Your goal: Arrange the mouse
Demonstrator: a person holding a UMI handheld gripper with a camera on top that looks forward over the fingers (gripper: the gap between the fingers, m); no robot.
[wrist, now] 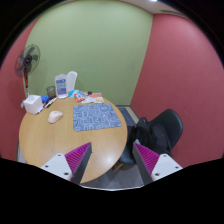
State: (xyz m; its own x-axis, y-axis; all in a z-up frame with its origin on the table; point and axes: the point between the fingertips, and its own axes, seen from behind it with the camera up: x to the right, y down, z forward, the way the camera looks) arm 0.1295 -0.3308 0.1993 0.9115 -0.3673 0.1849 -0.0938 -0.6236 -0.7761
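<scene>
Gripper view: round wooden table [45,140] ahead.
Gripper [112,160] wide open, empty; small pale mouse [55,116] left of blue patterned mat [96,118].

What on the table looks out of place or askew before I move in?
Nothing looks spilled or damaged. The mouse lies on bare table, apart from the patterned mat beside it. The clutter at the far edge is too small to judge. The gripper is open, holding nothing.
</scene>
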